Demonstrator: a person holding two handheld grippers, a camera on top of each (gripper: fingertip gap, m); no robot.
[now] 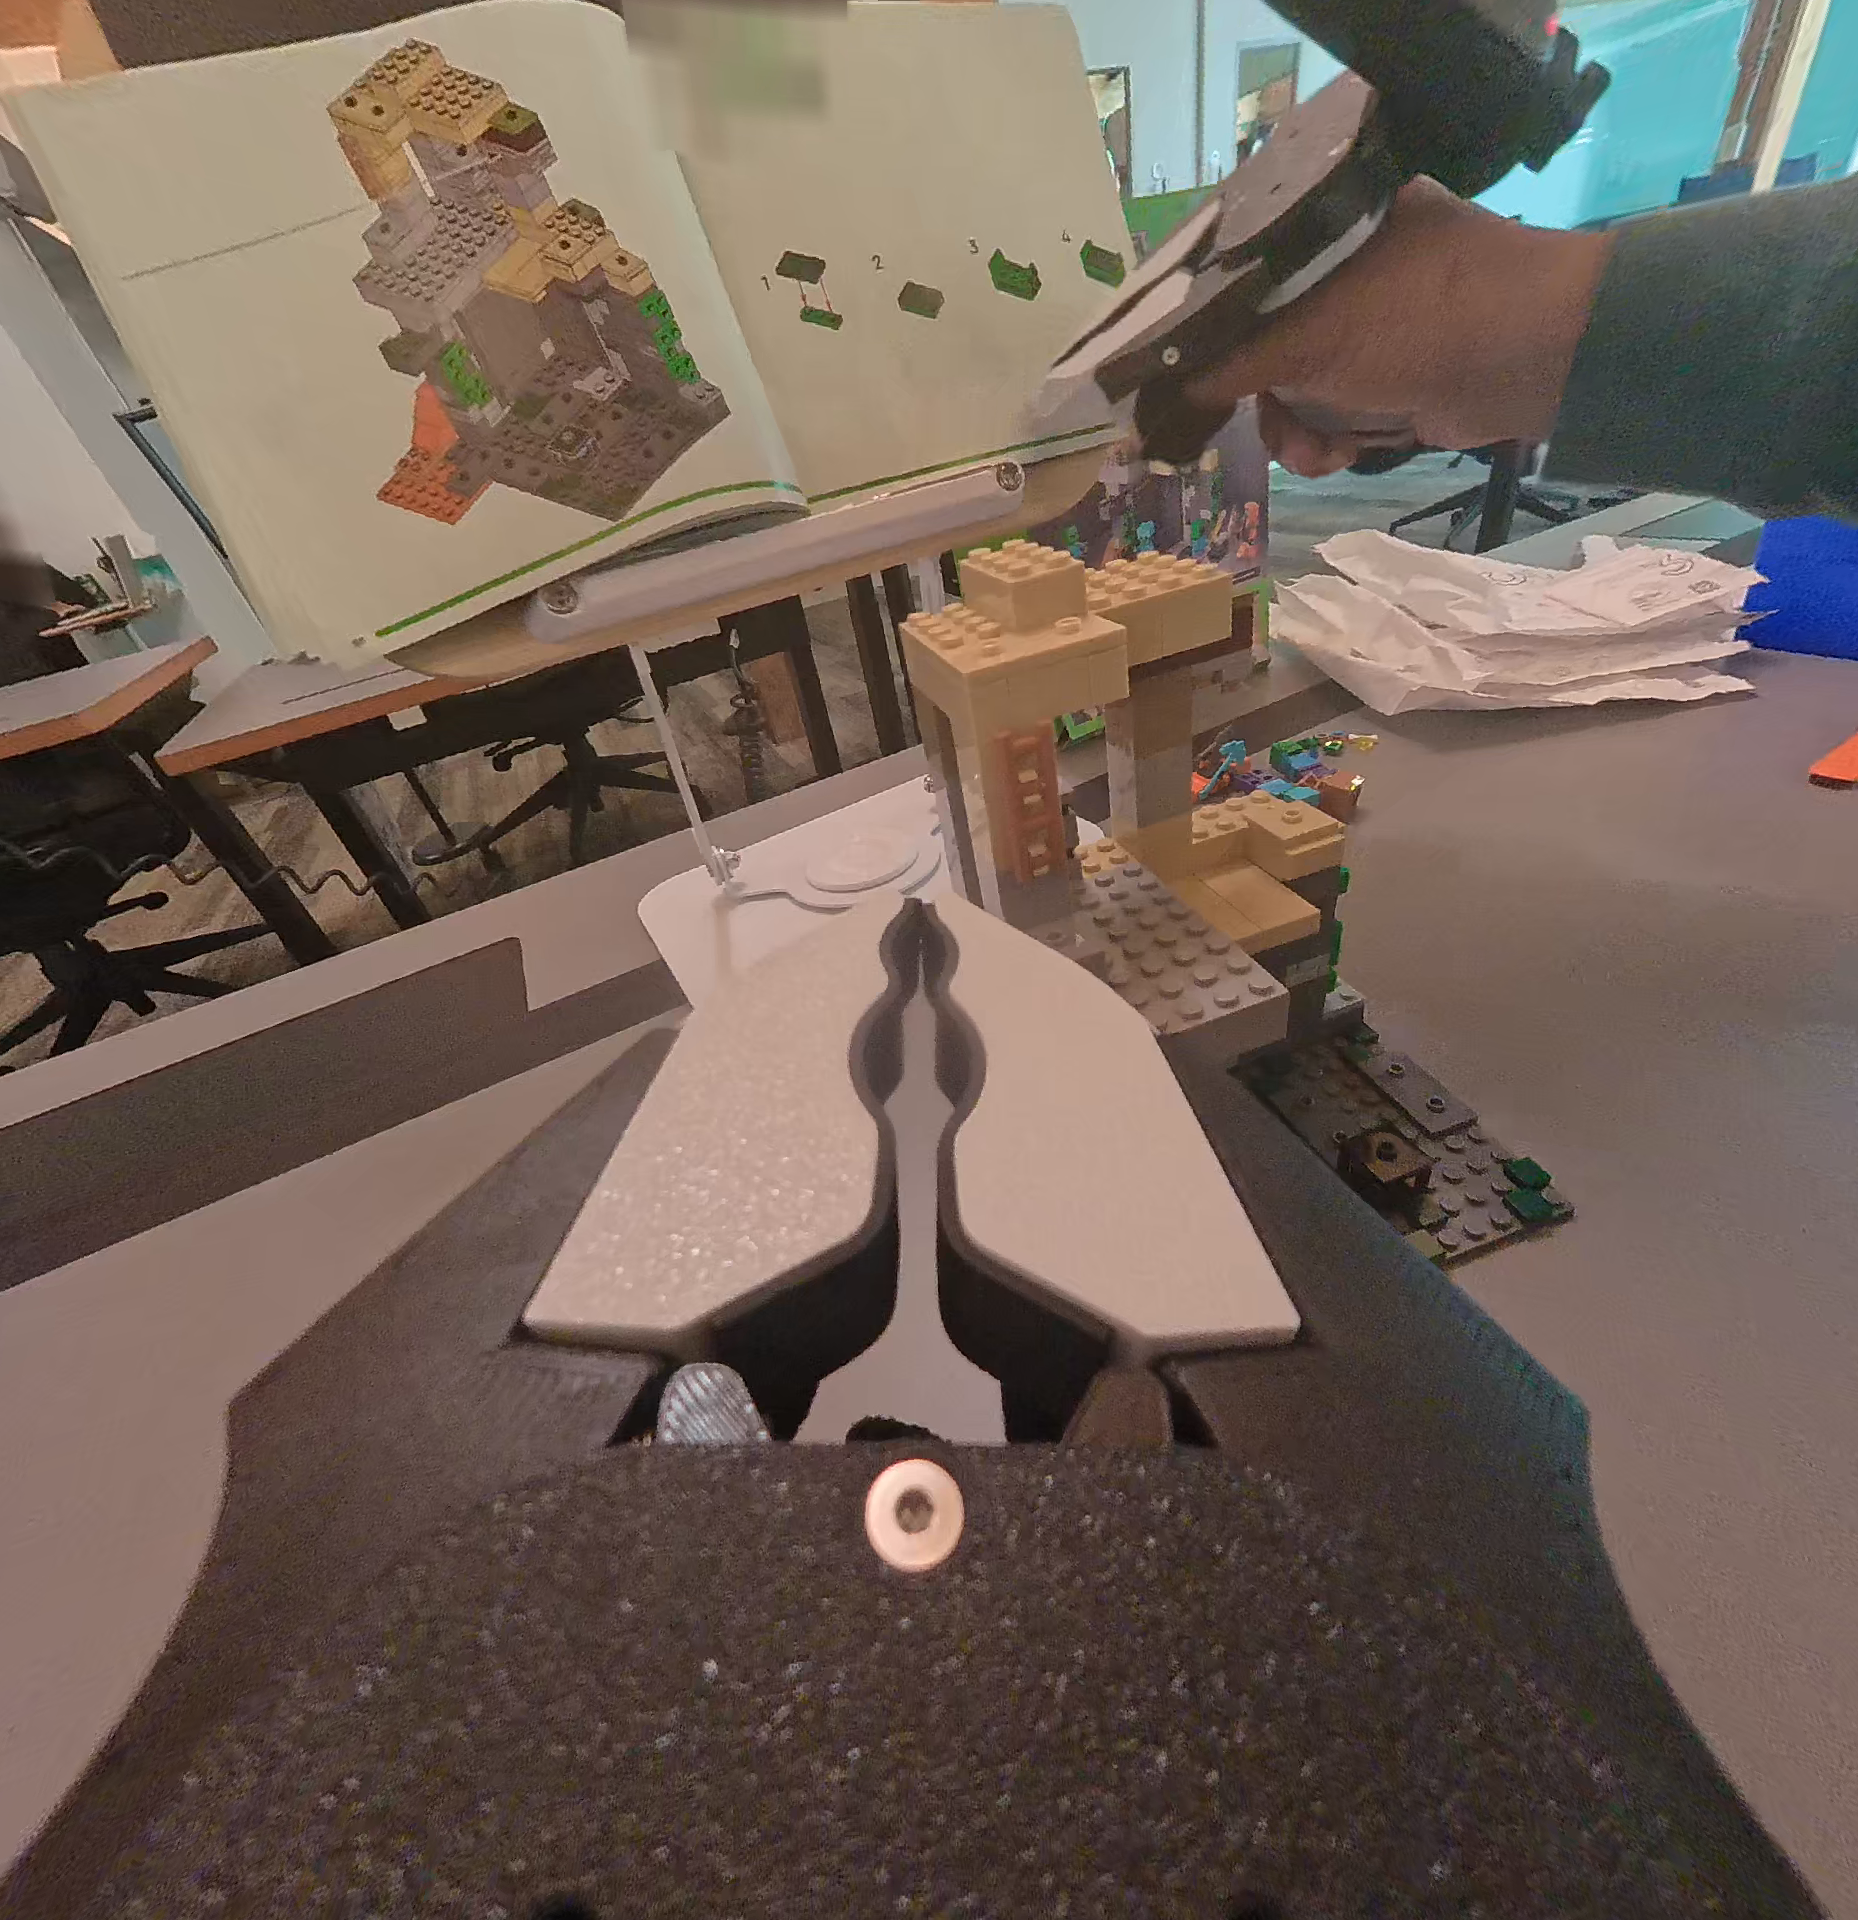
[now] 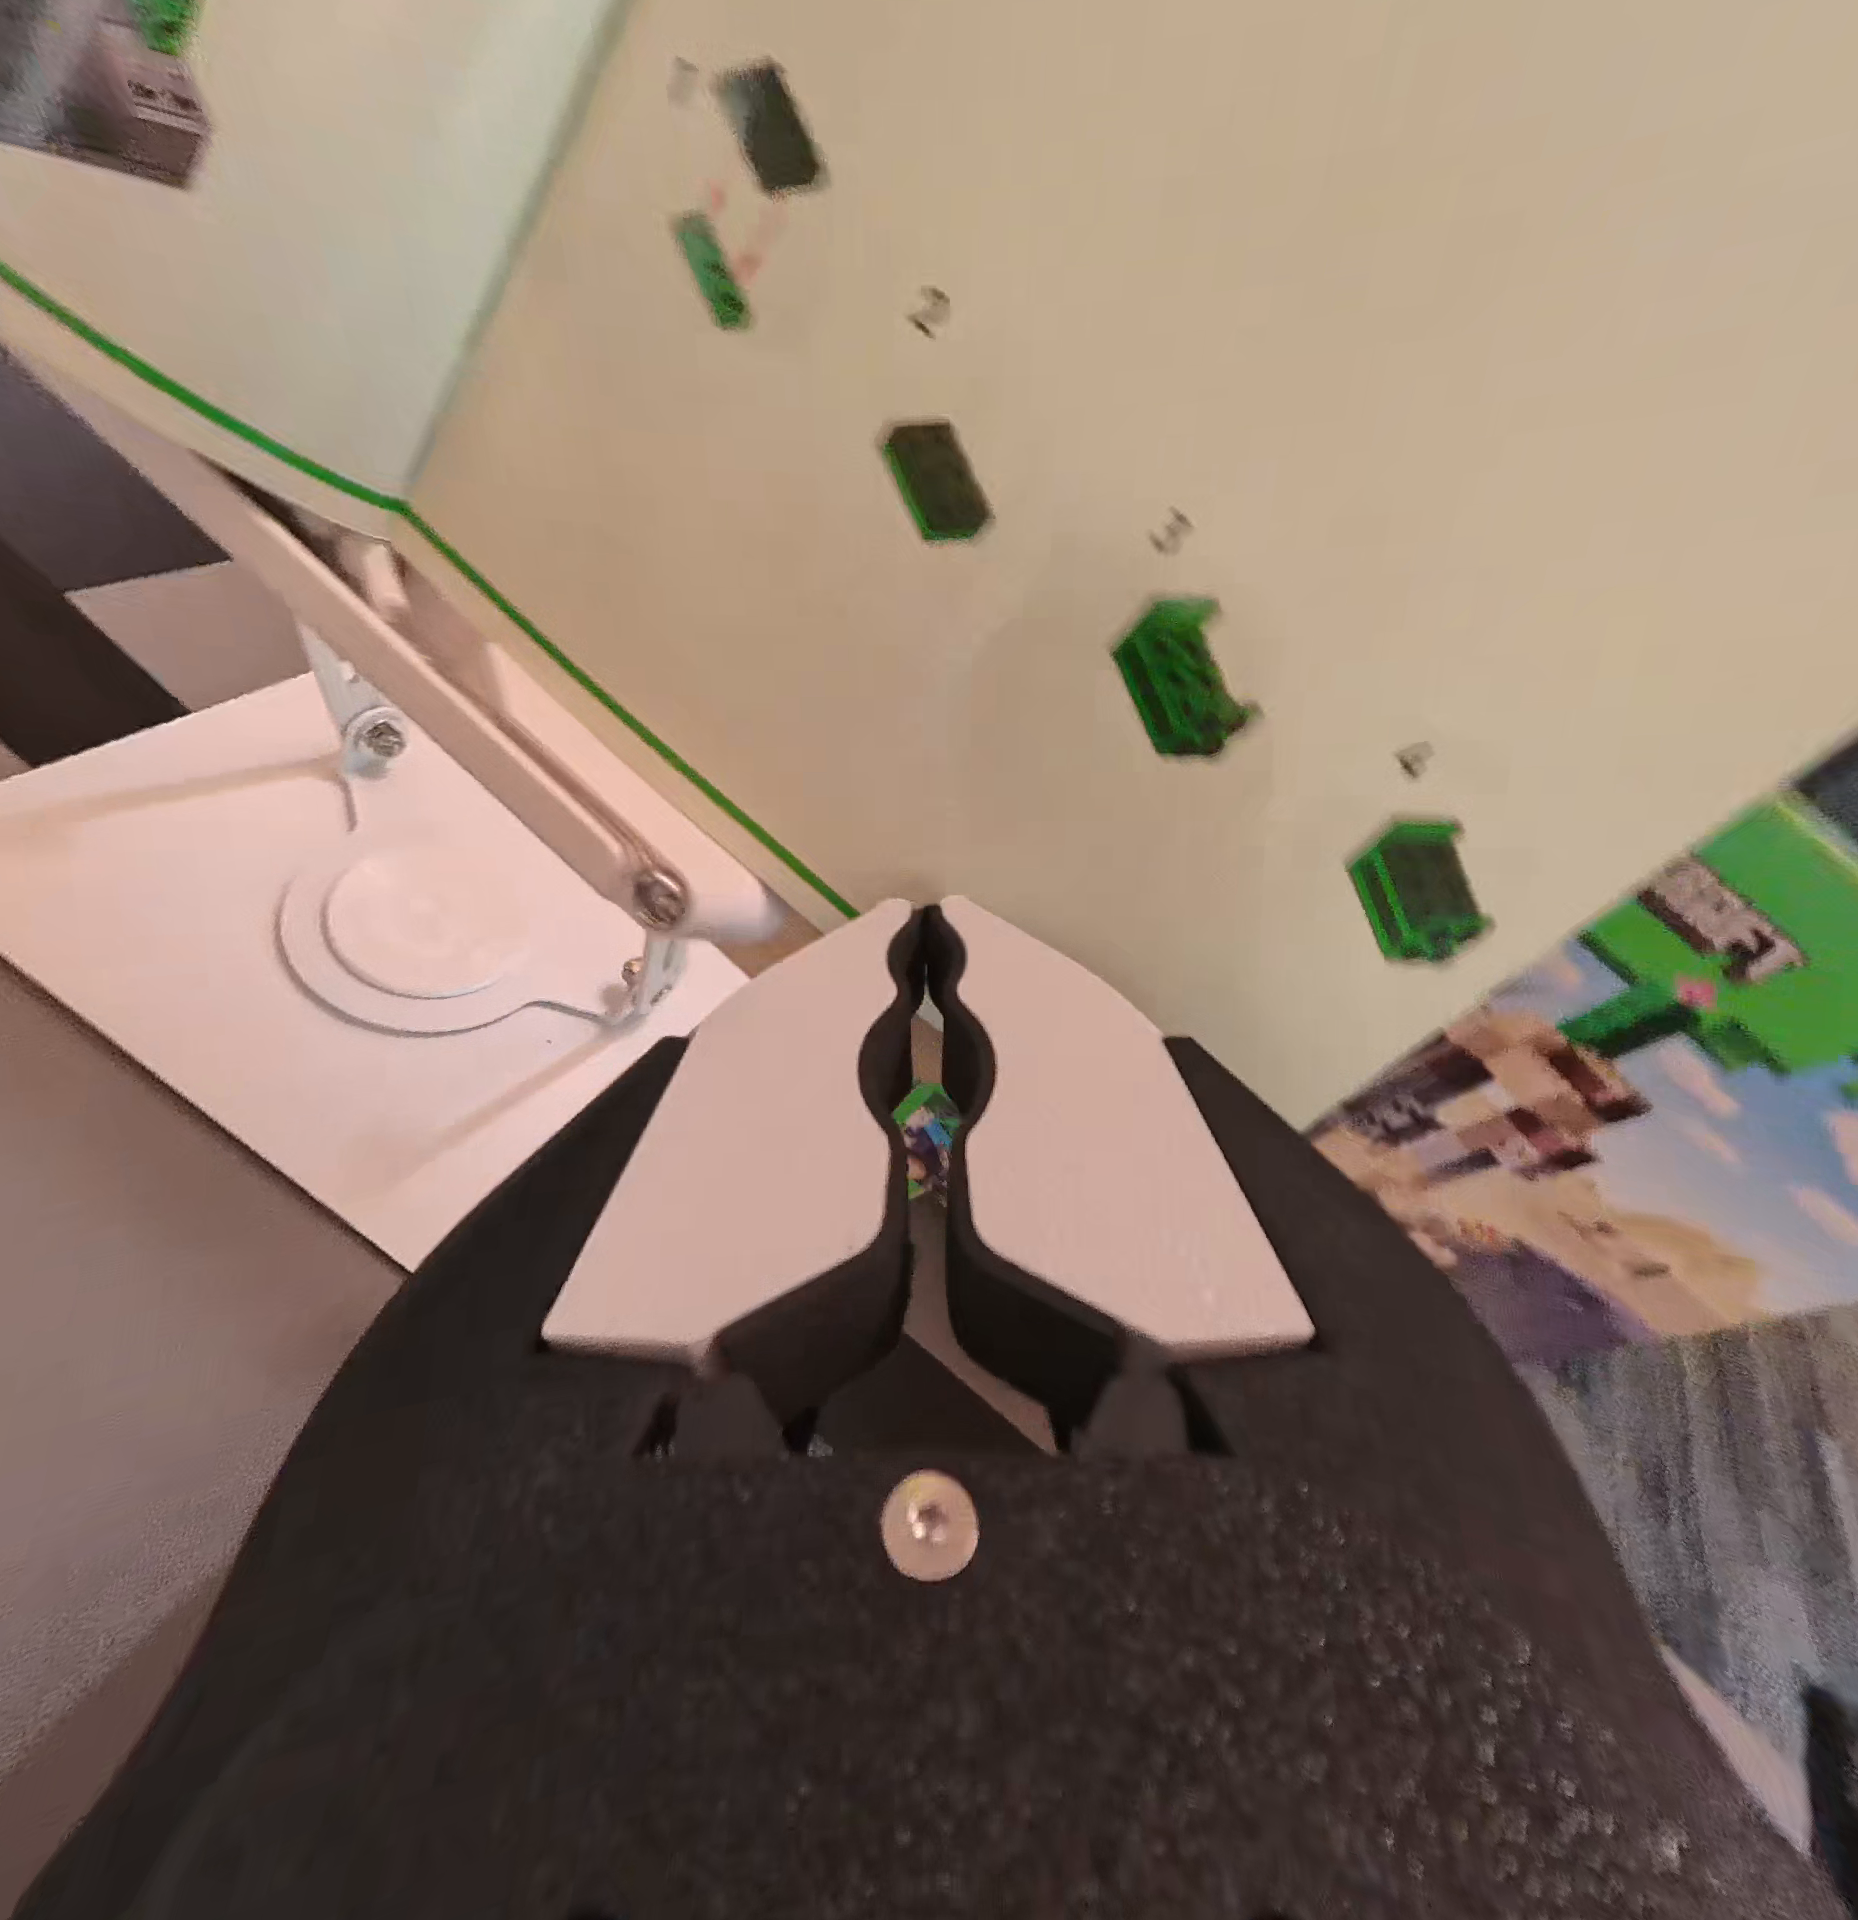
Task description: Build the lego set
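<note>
Landmark: we place everything against the instruction booklet (image 1: 551, 312), which lies open on a white stand (image 1: 800, 894) at the far side of the grey table (image 1: 1631, 1039).
Left page: we see a printed drawing of the finished tan, grey and orange model.
Left gripper (image 1: 917, 920): it sits below the booklet, in front of the stand's base; its fingertips are pressed together with nothing between them.
Lego build (image 1: 1143, 810): the half-built set stands on the table below the booklet's right page, just right of the stand, with a tan roof, a brown ladder, grey studded plates and a dark baseplate toward us.
Right page: we see four numbered steps with small green bricks.
Right gripper (image 2: 927, 914): a hand (image 1: 1424, 343) holds it at the booklet's lower right corner; its tips are clenched and meet the page edge there, though we cannot tell whether paper is pinched between them.
Loose pieces (image 1: 1289, 769): a small coloured heap lies right of the build, below the booklet.
Set box (image 2: 1631, 1091): it stands behind the booklet's right edge.
Paper bags (image 1: 1507, 623): crumpled and white, well right of the booklet.
</note>
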